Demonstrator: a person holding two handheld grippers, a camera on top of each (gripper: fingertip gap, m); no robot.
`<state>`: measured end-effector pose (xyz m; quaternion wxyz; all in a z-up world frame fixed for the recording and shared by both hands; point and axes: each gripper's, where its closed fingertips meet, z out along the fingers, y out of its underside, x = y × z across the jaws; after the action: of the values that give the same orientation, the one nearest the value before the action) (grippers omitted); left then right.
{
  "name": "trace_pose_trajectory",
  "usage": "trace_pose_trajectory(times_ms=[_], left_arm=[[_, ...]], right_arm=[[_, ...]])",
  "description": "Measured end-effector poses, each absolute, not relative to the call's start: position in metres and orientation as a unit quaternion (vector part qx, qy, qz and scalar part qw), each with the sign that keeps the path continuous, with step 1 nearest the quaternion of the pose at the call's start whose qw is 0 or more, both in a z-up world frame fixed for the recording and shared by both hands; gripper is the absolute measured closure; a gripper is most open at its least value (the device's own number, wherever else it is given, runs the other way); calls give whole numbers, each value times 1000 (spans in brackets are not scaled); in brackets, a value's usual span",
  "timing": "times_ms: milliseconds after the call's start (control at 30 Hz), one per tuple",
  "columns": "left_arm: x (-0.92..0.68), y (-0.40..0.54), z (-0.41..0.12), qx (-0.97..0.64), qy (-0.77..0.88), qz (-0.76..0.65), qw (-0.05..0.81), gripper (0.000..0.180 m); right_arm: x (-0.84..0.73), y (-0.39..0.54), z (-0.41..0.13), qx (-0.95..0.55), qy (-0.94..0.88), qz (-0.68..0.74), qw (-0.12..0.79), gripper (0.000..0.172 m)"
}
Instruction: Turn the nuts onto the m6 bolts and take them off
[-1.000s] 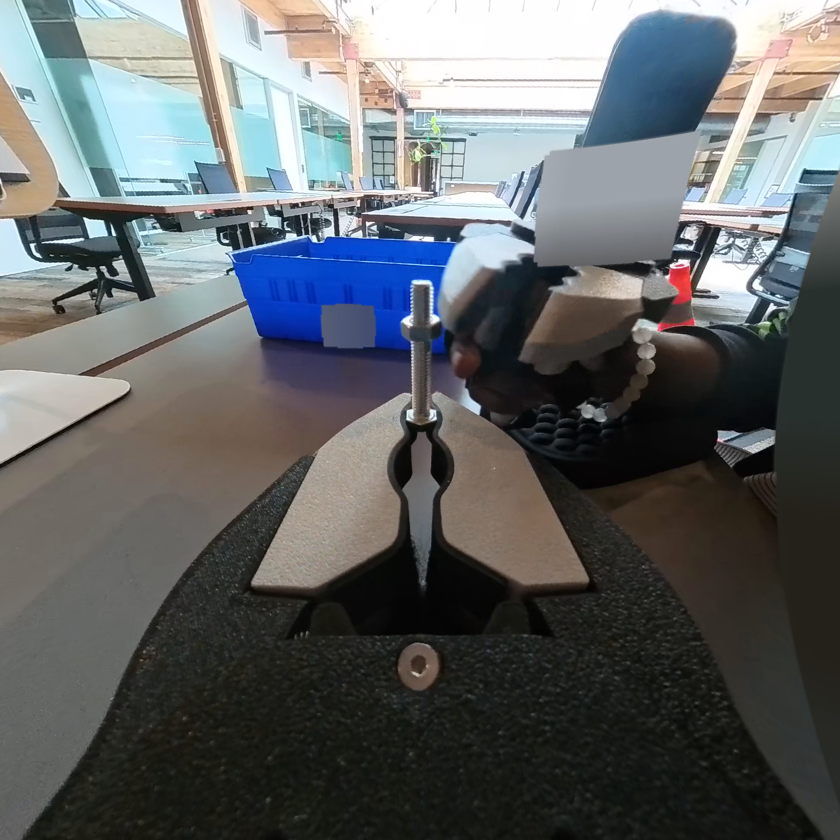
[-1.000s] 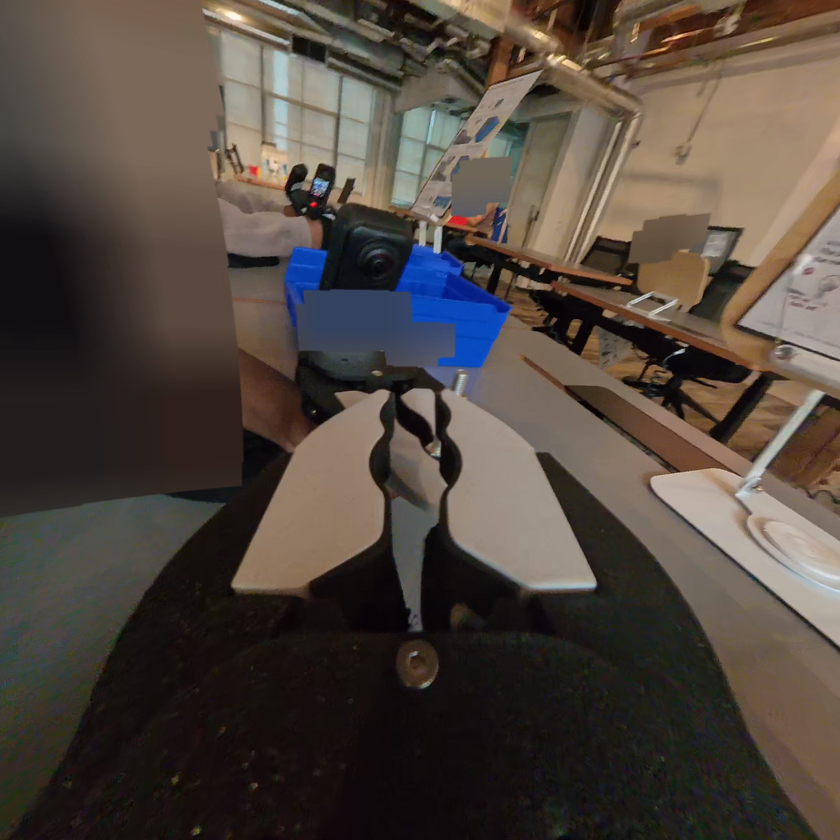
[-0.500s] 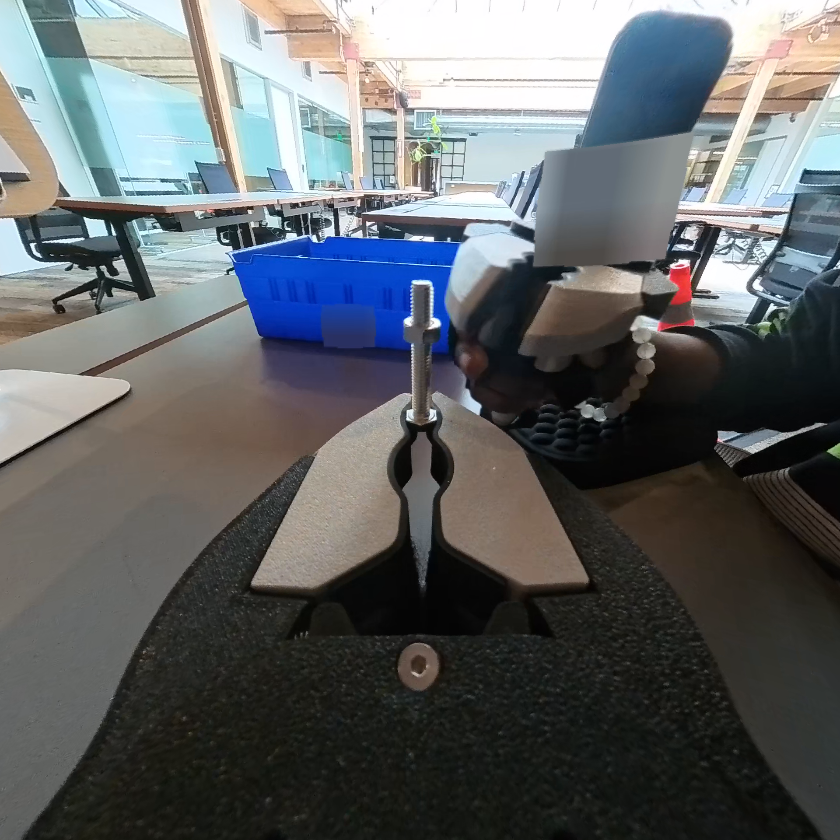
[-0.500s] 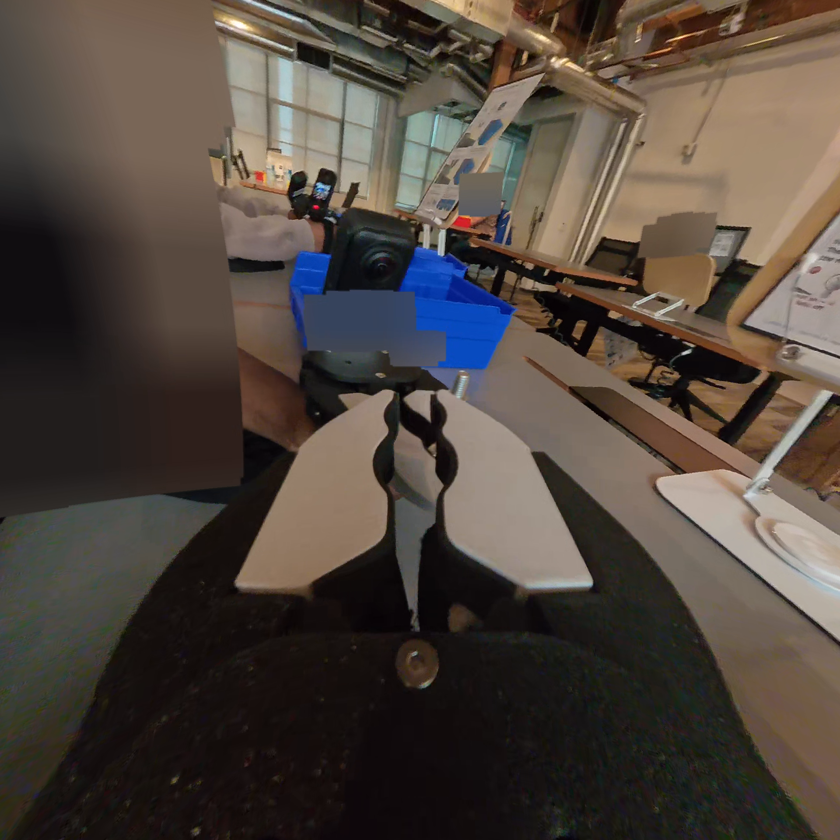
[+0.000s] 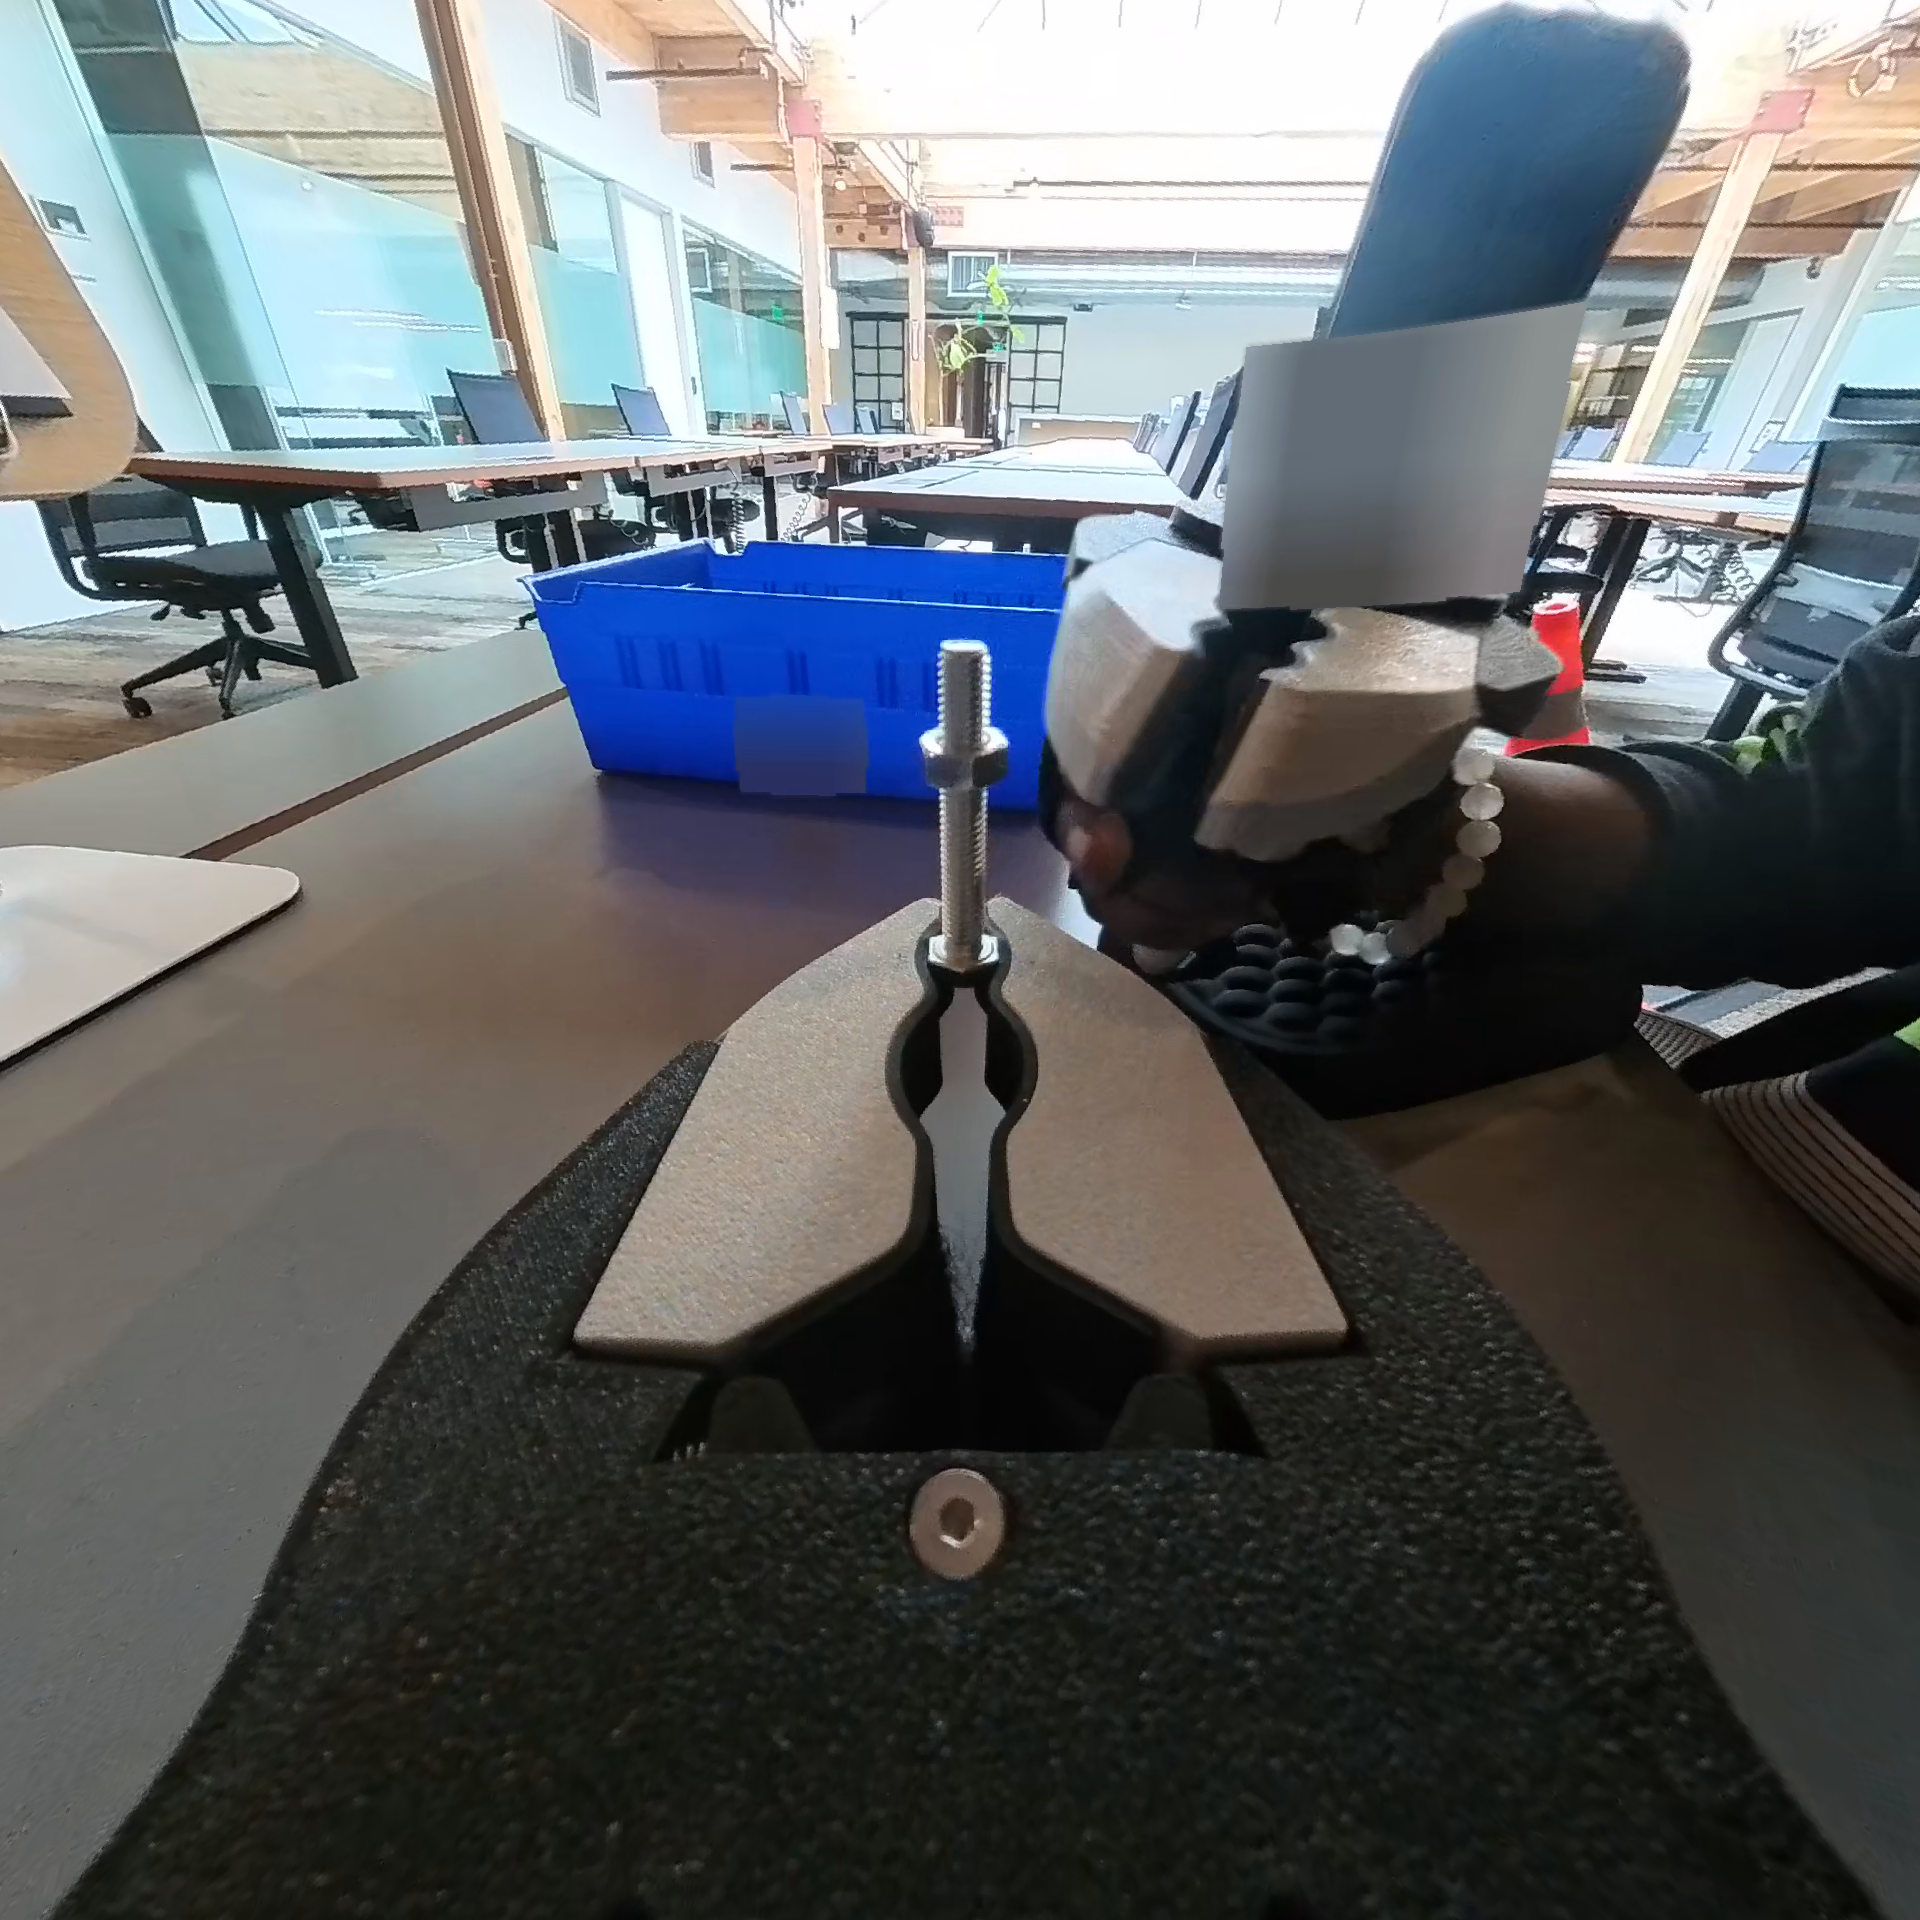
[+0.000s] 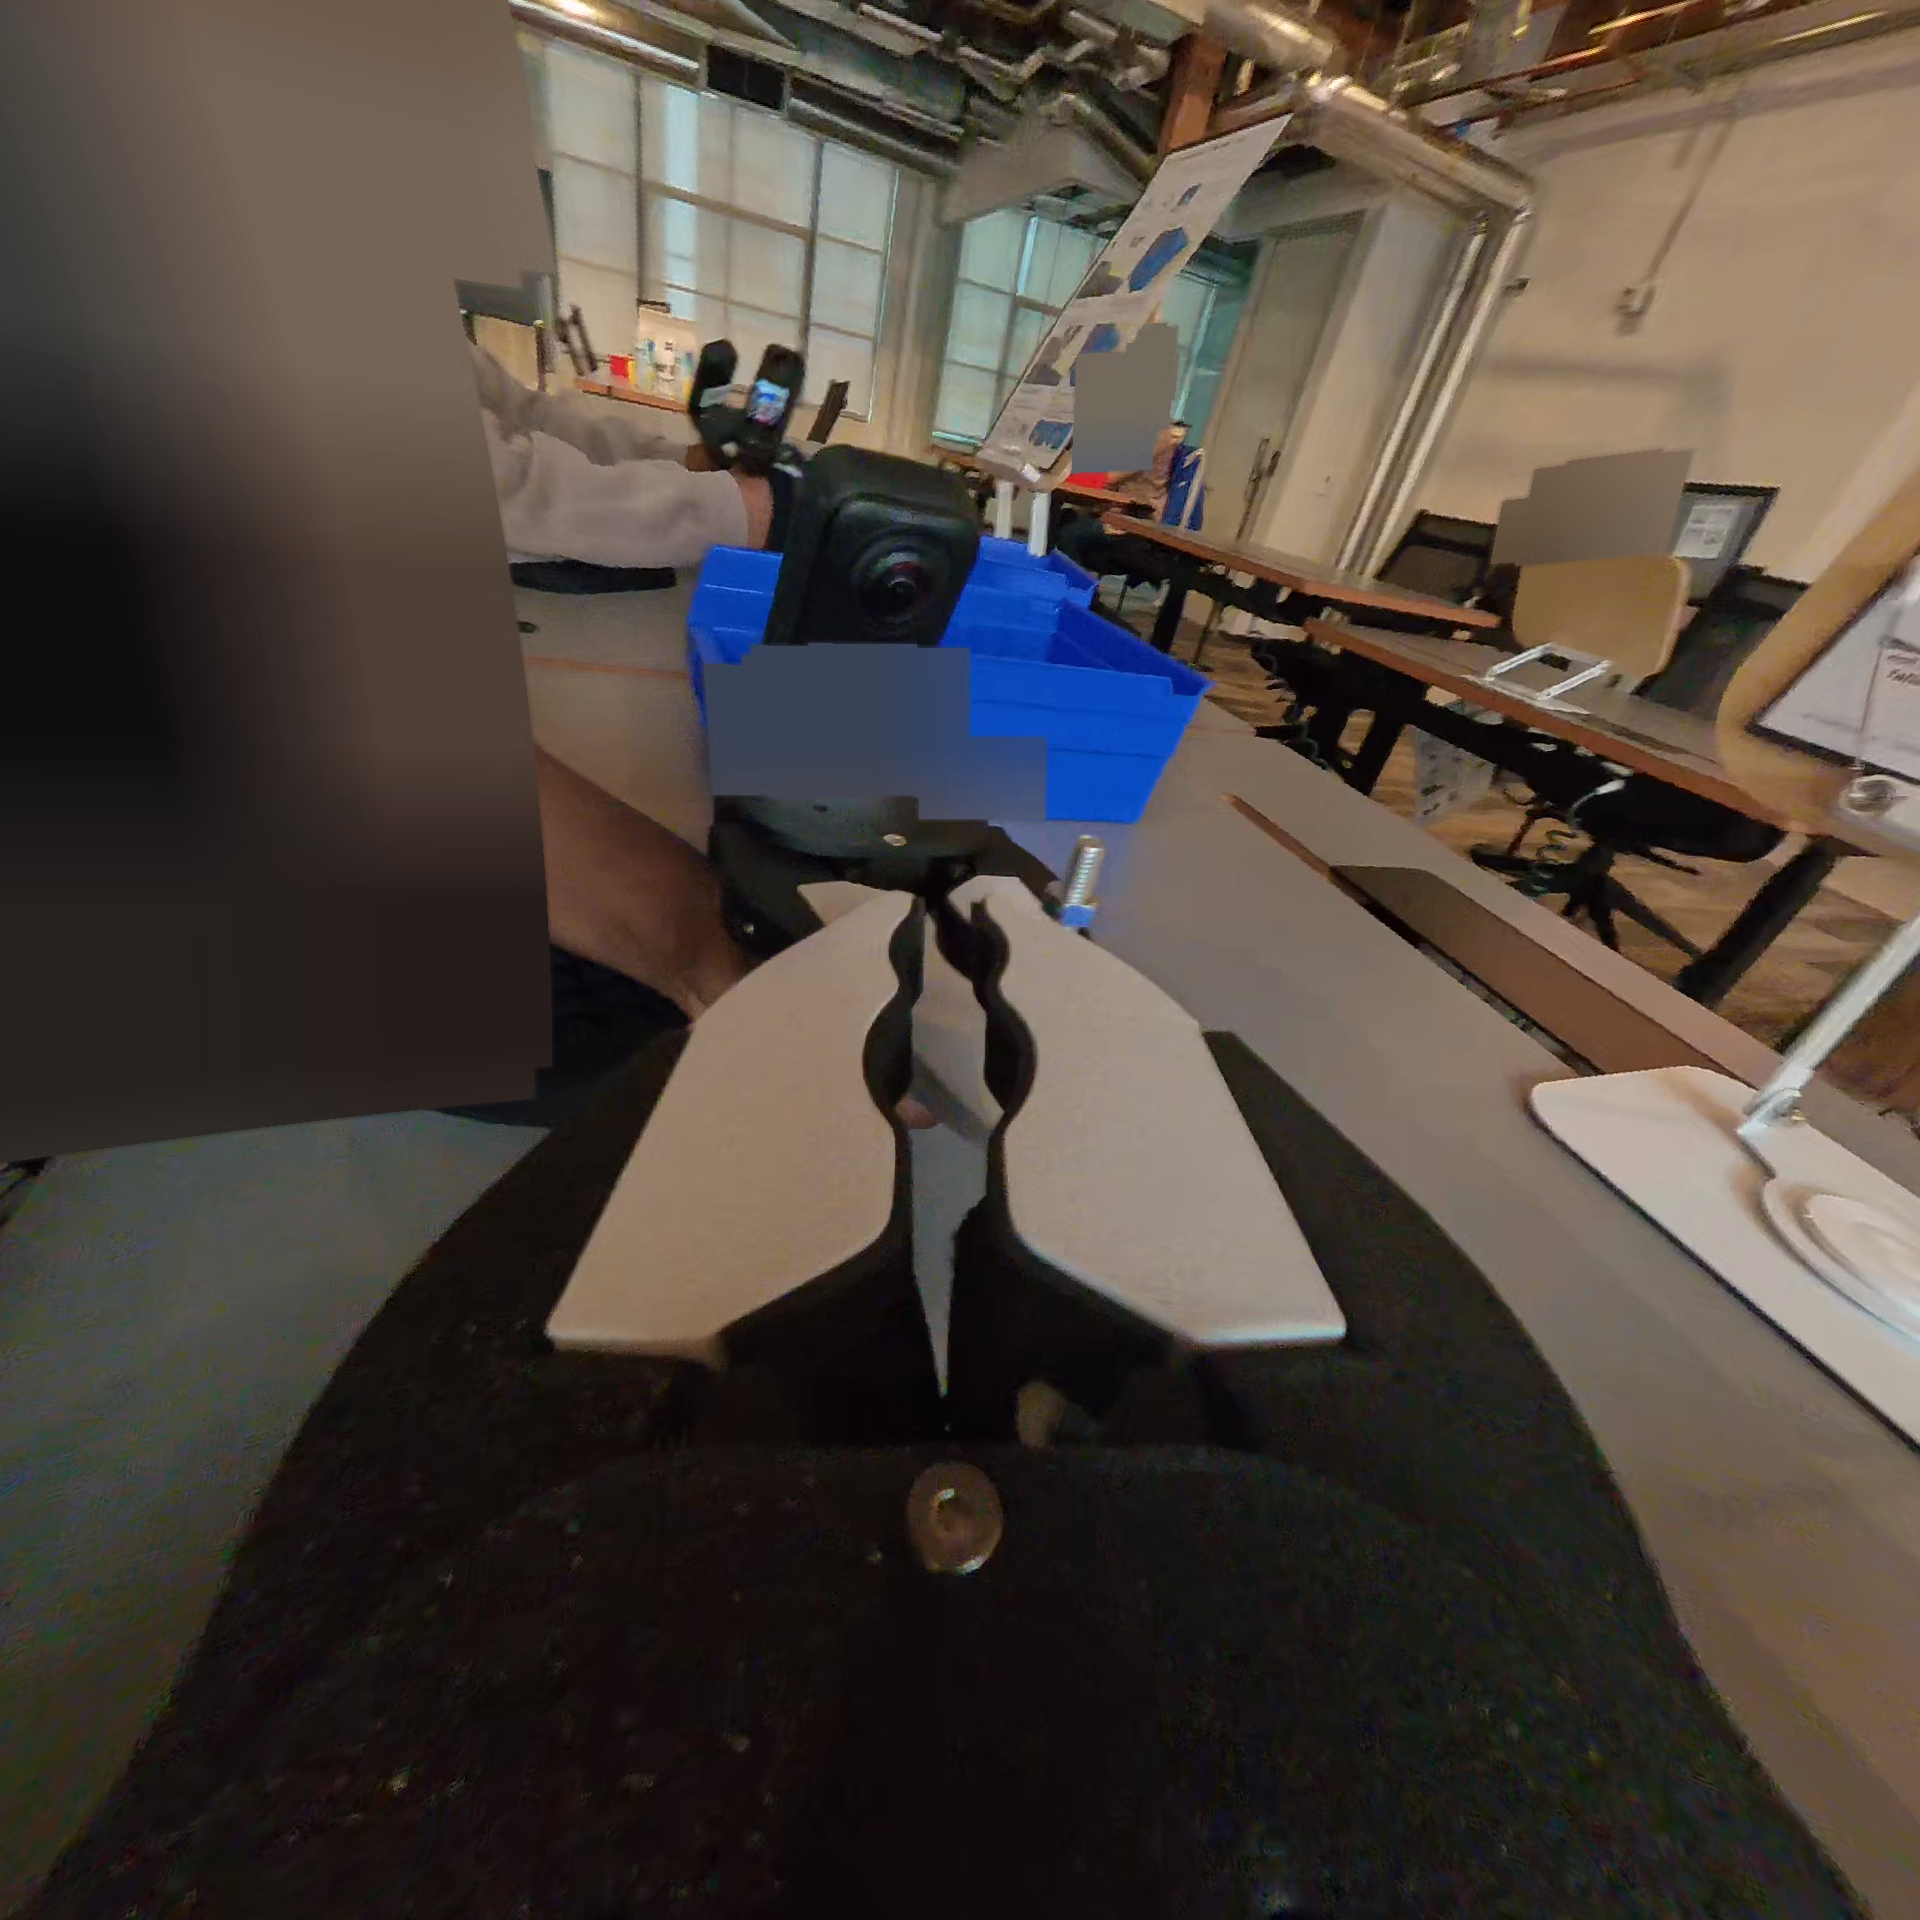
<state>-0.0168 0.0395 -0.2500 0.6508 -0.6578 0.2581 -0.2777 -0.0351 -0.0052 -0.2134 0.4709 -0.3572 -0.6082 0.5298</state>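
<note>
Between the tips of the left claw (image 5: 961, 940) stands the bolt (image 5: 962, 831), upright, its head pinched at the very front of the fingers, which are pressed close around it. A nut (image 5: 963, 756) is on the thread, part way down from the free end, with bare thread showing above it and a longer bare run below it down to the head. So the nut is on, that much is settled. Whether it is on its way down or coming back up, I cannot say from this. By my reckoning there is turning left either way, and the nut must come clear off the top before the job is done.

Now the right claw (image 5: 1210, 769), held in a hand (image 5: 1174, 883) with a bead bracelet: it sits just beside the bolt, to its right, at about the nut's height, apart from it. Its own camera shows the fingers nearly together with a thin slit between them and nothing gripped. From there the bolt's tip and the nut (image 6: 1078, 914) peek out beside its right fingertip (image 6: 1023, 914), not between the two.

Behind all this, toward the far edge of the dark bench (image 5: 312, 1091), sits a blue bin (image 5: 810, 665), well apart from the bolt.
</note>
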Motion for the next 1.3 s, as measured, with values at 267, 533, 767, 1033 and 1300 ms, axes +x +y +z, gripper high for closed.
trace_pose_trajectory(times_ms=[267, 533, 767, 1033, 1300], left_arm=[[-17, 39, -250, -658, 259, -278, 650, 178], [-17, 40, -250, -658, 258, -277, 651, 178], [-16, 39, -251, -658, 259, -277, 650, 178], [-17, 40, -250, -659, 257, -278, 650, 178], [-16, 39, -251, -659, 261, -278, 649, 178]], right_arm=[[-42, 6, -214, -377, -587, 524, 488, 120], [-35, -3, -212, -357, -607, 523, 480, 163], [-41, 5, -214, -374, -590, 520, 491, 121], [-32, -14, -216, -339, -630, 525, 461, 165], [-41, 7, -213, -371, -592, 513, 499, 124]])
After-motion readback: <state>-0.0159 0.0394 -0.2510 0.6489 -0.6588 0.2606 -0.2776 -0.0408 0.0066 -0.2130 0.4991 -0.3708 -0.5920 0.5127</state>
